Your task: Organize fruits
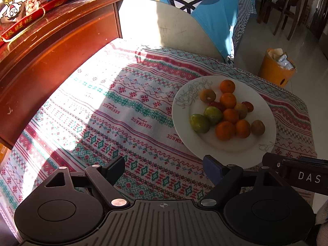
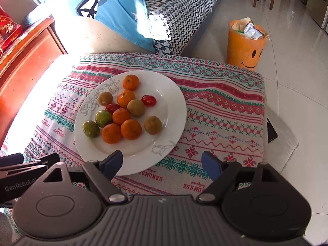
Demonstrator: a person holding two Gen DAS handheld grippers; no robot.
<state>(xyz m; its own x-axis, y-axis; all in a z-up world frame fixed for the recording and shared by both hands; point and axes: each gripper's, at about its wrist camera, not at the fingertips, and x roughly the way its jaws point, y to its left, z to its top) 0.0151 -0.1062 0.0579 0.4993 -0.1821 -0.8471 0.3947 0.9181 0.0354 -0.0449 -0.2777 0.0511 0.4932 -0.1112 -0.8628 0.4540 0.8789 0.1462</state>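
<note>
A patterned tablecloth [image 2: 221,106] bears the white plate [image 2: 170,110] beside a sofa [image 2: 180,16].

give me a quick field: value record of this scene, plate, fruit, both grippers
plate: white plate on patterned tablecloth
oranges: five oranges, mostly mid-plate
green fruit: two green fruits, plate's left side
brown fruit: three brown fruits
red fruit: two red fruits
left gripper: jaws open, empty
right gripper: jaws open, empty, near plate's front rim
</note>
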